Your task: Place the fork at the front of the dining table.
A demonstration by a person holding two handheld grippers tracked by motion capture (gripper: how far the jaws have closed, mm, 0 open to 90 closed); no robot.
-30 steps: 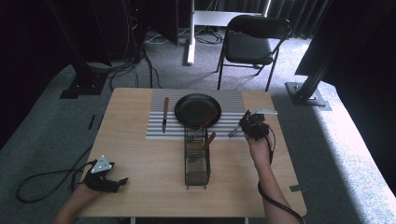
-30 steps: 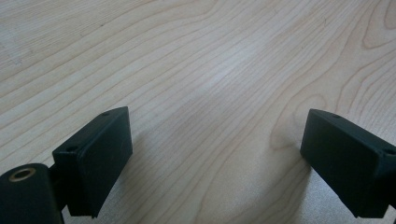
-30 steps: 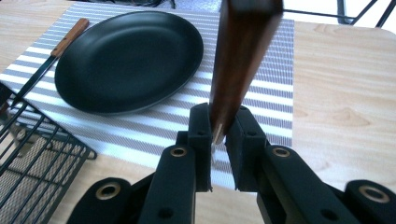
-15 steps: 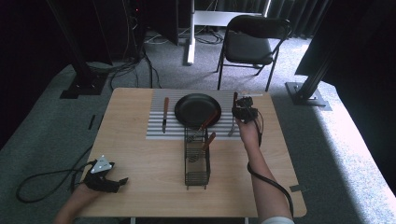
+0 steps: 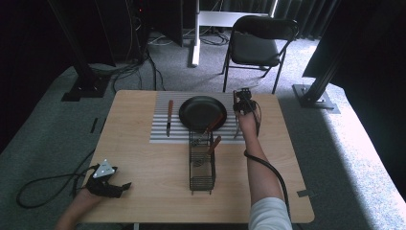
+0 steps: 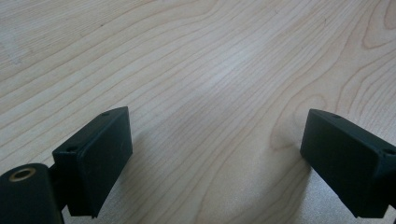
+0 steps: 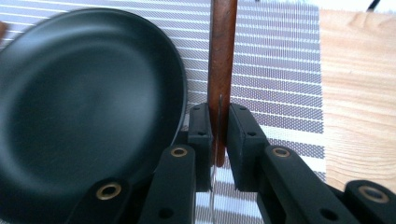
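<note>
Beside the black plate (image 7: 88,107), on its right over the striped placemat (image 7: 285,70), the right gripper (image 7: 218,135) is clamped on a wooden-handled utensil (image 7: 222,65). The placing step looks under way; next, lower it flat beside the plate and release.

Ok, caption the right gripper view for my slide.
Right tool clamps a wooden-handled utensil over the striped placemat, beside the black plate.

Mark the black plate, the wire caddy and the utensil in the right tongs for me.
black plate (image 5: 201,111): high view, centre of its dish.
wire caddy (image 5: 201,178): high view, near end of its frame.
wooden-handled utensil (image 7: 222,56): right gripper view, middle of its handle.
</note>
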